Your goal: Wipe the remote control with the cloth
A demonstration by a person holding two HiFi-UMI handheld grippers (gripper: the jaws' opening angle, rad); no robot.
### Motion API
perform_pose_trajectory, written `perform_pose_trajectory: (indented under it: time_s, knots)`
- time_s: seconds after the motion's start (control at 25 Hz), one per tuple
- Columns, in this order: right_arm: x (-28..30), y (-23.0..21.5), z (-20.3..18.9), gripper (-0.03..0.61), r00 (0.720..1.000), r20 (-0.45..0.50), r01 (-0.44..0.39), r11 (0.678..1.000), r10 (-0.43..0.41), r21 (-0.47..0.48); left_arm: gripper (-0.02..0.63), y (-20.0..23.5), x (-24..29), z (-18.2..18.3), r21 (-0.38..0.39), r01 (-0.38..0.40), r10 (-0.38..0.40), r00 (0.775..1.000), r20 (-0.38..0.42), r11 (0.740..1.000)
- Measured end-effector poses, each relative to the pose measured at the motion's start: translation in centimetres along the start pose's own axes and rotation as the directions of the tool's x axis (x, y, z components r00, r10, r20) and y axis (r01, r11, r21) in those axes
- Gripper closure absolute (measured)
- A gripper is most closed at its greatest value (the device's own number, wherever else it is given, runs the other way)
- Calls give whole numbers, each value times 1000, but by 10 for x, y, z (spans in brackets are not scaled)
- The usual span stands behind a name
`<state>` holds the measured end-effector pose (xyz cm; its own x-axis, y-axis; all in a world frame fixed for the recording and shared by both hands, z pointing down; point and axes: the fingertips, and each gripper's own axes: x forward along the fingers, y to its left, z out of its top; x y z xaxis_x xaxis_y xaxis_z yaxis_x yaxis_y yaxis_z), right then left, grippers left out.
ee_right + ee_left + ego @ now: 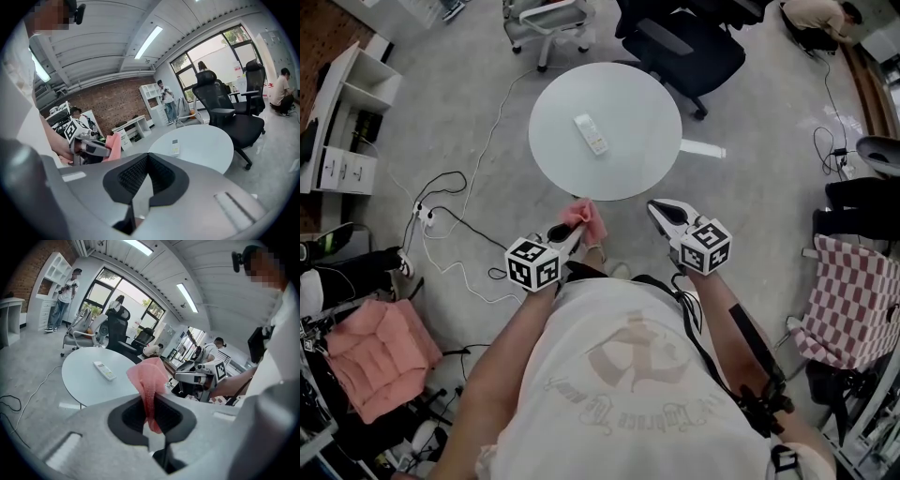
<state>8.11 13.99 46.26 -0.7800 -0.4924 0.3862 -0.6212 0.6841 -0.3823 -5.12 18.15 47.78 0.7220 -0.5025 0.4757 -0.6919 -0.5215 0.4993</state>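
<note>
Cloth point(149, 378) clamped in left tongs point(153, 403) | right tongs point(147, 163) closed, empty | remote point(591, 133) on table point(553, 98), buttons unreadable

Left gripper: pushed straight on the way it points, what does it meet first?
The left gripper would probably meet the near edge of the round table, its pink cloth touching first; the remote lies left of that line. Depth unclear.

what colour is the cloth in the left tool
Pink cloth, clearest in the left gripper view.
</note>
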Motion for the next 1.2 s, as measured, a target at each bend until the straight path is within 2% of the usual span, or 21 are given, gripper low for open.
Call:
perform_pose_trajectory:
  time_s: [0.28, 0.68, 0.92, 1.2]
  knots:
    - [41, -21, 10, 571, 999, -49, 24, 999, -22, 29, 595, 41, 11, 22, -23, 5, -6, 1000, -22, 1000]
    - [106, -44, 24, 571, 984, -155, 91, 996, -90, 1, 595, 103, 25, 59, -37, 45, -47, 997, -62, 998]
    - [134, -61, 33, 571, 968, -201, 149, 988, -152, -30, 595, 125, 38, 83, -31, 76, -78, 995, -64, 997]
    - [162, -75, 26, 571, 950, -260, 171, 985, -175, -39, 597, 138, 49, 85, -53, 84, -89, 992, -91, 995]
